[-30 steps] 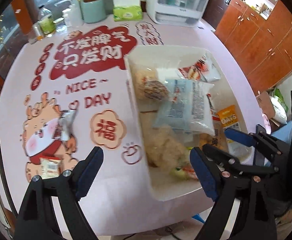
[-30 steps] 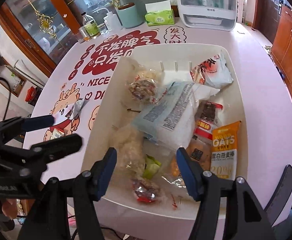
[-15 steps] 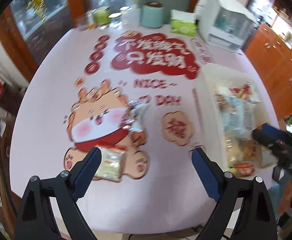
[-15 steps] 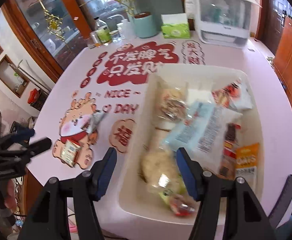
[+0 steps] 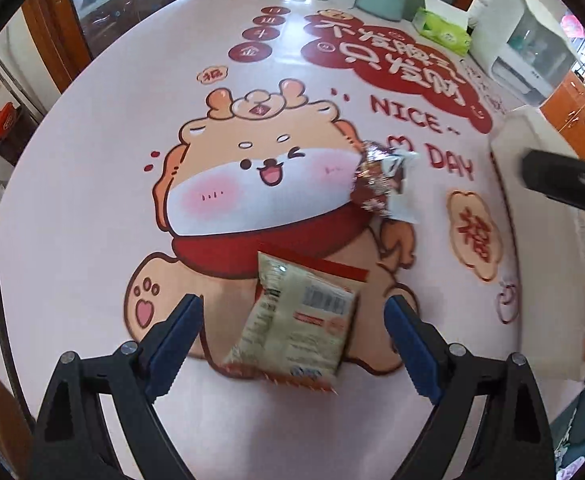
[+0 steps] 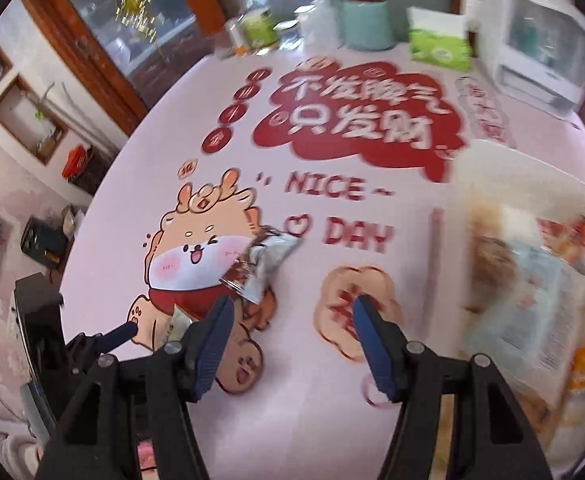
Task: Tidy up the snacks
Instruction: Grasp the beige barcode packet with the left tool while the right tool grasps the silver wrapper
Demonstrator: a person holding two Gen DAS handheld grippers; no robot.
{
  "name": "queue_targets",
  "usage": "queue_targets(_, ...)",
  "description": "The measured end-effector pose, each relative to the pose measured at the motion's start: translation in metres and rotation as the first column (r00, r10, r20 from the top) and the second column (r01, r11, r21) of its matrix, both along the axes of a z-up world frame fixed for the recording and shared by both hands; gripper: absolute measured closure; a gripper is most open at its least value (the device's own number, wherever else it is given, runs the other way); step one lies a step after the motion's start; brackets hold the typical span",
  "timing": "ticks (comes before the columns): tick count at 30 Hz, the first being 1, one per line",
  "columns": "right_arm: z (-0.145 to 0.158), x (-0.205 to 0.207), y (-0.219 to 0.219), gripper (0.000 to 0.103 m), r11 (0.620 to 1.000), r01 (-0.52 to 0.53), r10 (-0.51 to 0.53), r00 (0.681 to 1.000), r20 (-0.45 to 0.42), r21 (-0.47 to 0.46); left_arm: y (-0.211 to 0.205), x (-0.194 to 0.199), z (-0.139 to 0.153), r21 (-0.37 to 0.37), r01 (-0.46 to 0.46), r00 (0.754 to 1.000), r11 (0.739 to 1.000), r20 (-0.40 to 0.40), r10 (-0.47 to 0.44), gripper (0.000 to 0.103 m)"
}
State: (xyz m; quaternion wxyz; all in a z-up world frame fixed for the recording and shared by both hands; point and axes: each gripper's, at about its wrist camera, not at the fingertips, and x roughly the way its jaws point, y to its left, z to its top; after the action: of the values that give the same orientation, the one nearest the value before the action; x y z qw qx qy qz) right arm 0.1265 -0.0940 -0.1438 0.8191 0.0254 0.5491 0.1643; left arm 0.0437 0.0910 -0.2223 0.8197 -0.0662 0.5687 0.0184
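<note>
Now L gripper (image 5: 292,332) gapes round beige packet (image 5: 296,320), untouched; R gripper (image 6: 290,332) apart, empty.

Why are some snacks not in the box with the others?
Two snacks lie loose on the table mat: a beige packet on the cartoon animal's belly, between the open left gripper fingers, and a crumpled silver wrapper by its cheek. The rest sit in the white bin.

- My left gripper (image 5: 292,340) has blue pads on black arms; the right gripper (image 6: 292,344) too.
- Beige snack packet (image 5: 298,320), red edges, black barcode.
- Crinkled silver-and-brown wrapper (image 5: 380,182).
- Pale pink tablecloth (image 5: 92,168) printed with an orange cartoon creature and red lettering.
- White tray (image 5: 532,264).
- Green tissue box (image 5: 444,32).
</note>
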Motion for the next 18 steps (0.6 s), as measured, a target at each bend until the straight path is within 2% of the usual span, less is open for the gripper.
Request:
queue_targets(4, -0.032, 0.025, 0.034, 0.041, 1.000, 0.000, -0.001, 0.999, -0.052, -0.015, -0.002, 0.004, -0.015, 0.019, 0.033, 0.999, 0.999, -0.013, -0.033, 0.012)
queue_targets(9, -0.061, 0.050, 0.056, 0.041, 0.999, 0.022, -0.026, 0.995, -0.101, -0.048, -0.006, 0.008, -0.029, 0.055, 0.088, 0.996, 0.995, -0.032, -0.086, 0.012)
queue_targets(14, -0.085, 0.066, 0.069, 0.043, 0.993, 0.034, -0.048, 0.990, -0.130, -0.111, -0.004, 0.013, -0.031, 0.060, 0.100, 0.995, 0.993, 0.013, -0.101, 0.012)
queue_targets(15, -0.089, 0.069, 0.072, 0.050, 0.992, 0.032, -0.049, 0.990, -0.133, -0.125, -0.004, 0.014, -0.031, 0.069, 0.103, 0.994, 0.992, 0.020, -0.104, 0.014)
queue_targets(16, -0.093, 0.069, 0.074, 0.055, 0.990, 0.024, -0.043, 0.989, -0.138, -0.136, -0.006, 0.013, -0.031, 0.096, 0.108, 0.994, 0.989, 0.025, -0.111, 0.023)
queue_targets(17, -0.092, 0.068, 0.077, 0.062, 0.989, 0.016, -0.032, 0.994, -0.104, -0.150, -0.009, 0.012, -0.028, 0.100, 0.134, 0.989, 0.986, 0.043, -0.139, 0.040)
queue_targets(18, -0.092, 0.066, 0.081, 0.065, 0.986, -0.006, -0.009, 0.996, -0.083, -0.169, -0.011, 0.013, -0.026, 0.105, 0.154, 0.986, 0.982, 0.049, -0.160, 0.047)
